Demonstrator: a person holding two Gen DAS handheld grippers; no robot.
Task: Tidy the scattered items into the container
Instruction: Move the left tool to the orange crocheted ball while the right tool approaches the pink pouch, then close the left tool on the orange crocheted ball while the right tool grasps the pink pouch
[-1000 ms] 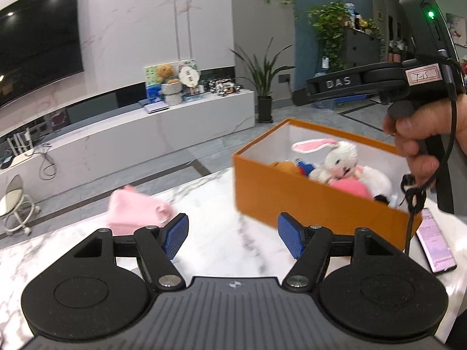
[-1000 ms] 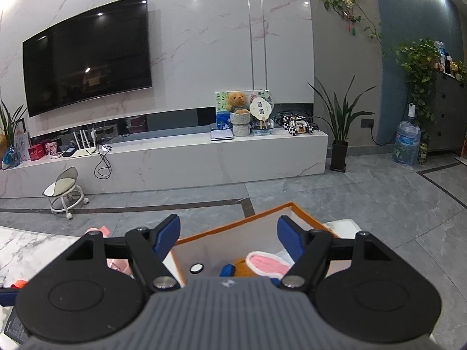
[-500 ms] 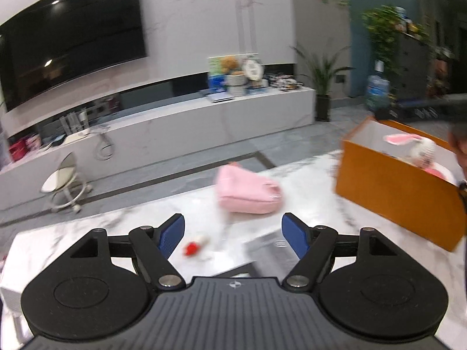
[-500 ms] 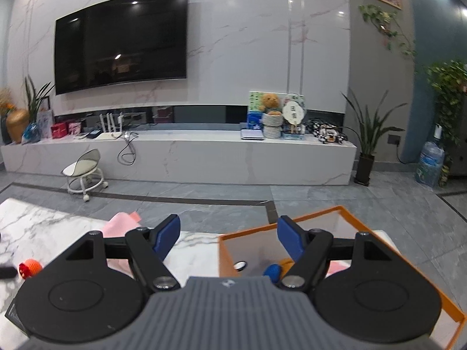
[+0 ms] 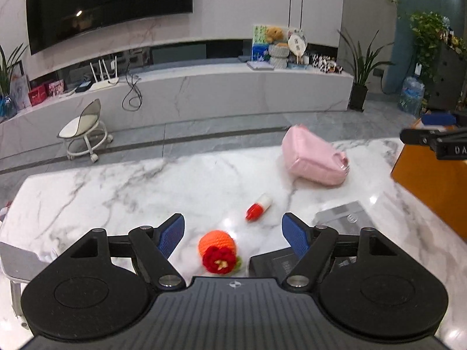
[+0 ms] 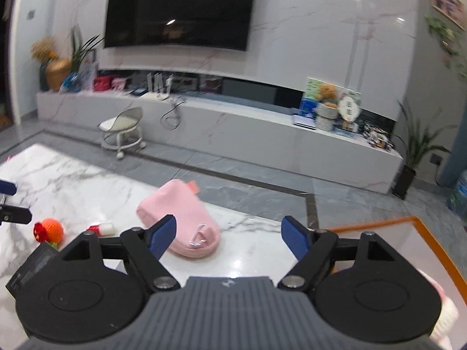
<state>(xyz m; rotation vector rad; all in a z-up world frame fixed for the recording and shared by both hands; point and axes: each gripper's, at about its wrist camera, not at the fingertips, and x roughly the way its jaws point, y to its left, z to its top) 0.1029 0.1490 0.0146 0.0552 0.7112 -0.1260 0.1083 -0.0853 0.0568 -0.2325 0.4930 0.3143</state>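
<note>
While our left gripper [image 5: 233,233] gapes wide above the crochet toy [image 5: 218,251] on the worktop [image 5: 116,186], our right gripper [image 6: 228,236], also wide, hangs beside the orange box [image 6: 437,250]; its contents are mostly hidden.

Orange crocheted toy [image 5: 216,245], pink pouch [image 5: 313,157], orange box [image 5: 432,175], grey-veined white marble table [image 5: 146,180]

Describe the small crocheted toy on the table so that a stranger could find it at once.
On the white marble table, look just ahead of the left gripper, between its open fingers. The crocheted toy lies there: a round orange ball with a red flower, unlike the smooth red-and-white tube beyond it.
</note>
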